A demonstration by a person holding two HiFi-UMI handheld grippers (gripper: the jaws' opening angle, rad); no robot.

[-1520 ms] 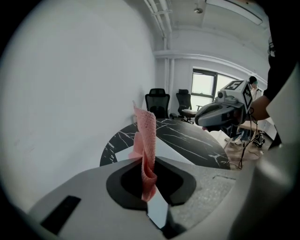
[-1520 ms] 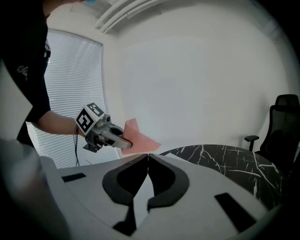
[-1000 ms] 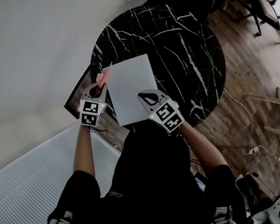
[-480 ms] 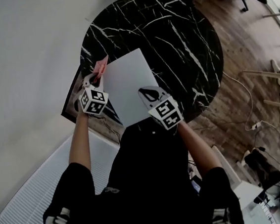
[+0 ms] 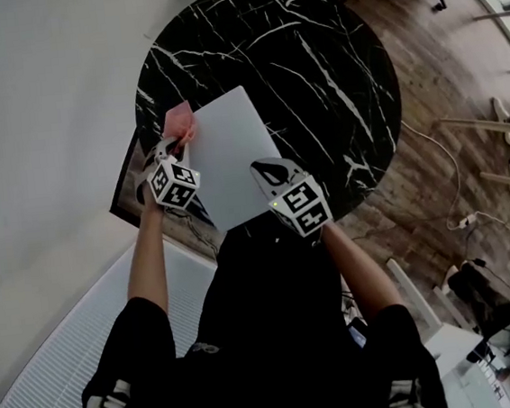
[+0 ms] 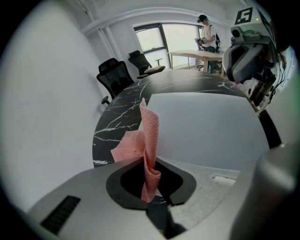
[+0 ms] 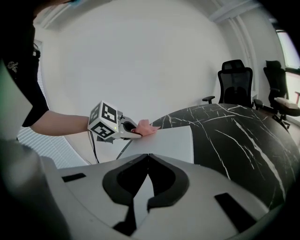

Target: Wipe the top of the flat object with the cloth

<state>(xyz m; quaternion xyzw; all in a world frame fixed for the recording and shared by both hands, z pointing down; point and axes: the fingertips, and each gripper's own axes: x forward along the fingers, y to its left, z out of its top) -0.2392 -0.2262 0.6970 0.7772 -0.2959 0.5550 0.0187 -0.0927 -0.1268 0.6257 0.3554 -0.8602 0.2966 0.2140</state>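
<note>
Two grippers set, wiping not yet begun, I'd say: your right gripper (image 7: 148,155), jaws pressed together, sits over the flat object's (image 5: 232,160) near edge; your left gripper (image 6: 151,183) pinches the cloth (image 6: 149,133) at its far-left corner, near the table's (image 5: 332,73) left edge.

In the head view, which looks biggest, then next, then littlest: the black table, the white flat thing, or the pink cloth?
1. black table, biggest
2. white flat thing, lying on the table
3. pink cloth, littlest, at the flat thing's edge

None of them look alike in size.
</note>
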